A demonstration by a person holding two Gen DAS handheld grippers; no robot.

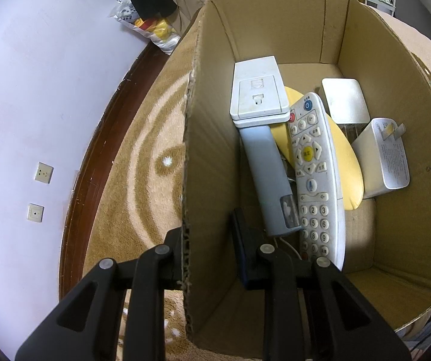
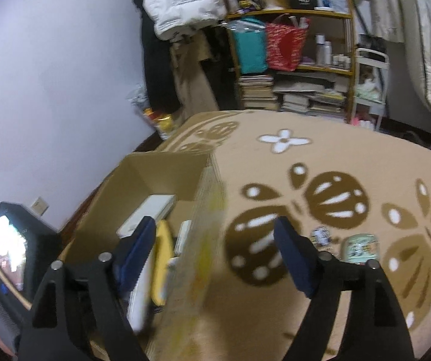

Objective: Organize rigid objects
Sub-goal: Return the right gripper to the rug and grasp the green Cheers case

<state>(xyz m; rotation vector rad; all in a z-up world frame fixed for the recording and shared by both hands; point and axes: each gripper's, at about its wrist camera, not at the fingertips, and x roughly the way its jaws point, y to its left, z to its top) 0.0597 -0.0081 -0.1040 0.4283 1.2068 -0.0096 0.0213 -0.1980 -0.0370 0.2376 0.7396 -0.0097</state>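
An open brown cardboard box (image 1: 275, 30) sits on a tan patterned blanket (image 2: 350, 180). Inside lie a white remote control (image 1: 314, 177) with numbered keys 1 to 9 and a yellow centre button, a white wall-socket plate (image 1: 259, 93), a grey-blue bar (image 1: 268, 174), a yellow disc (image 1: 346, 156) and a white plug adapter (image 1: 386, 156) with fine print too small to read. The left gripper (image 1: 207, 234) straddles the box's left wall, its jaws narrowly apart either side of the cardboard. The right gripper (image 2: 215, 234) is spread wide above the box's right edge, holding nothing.
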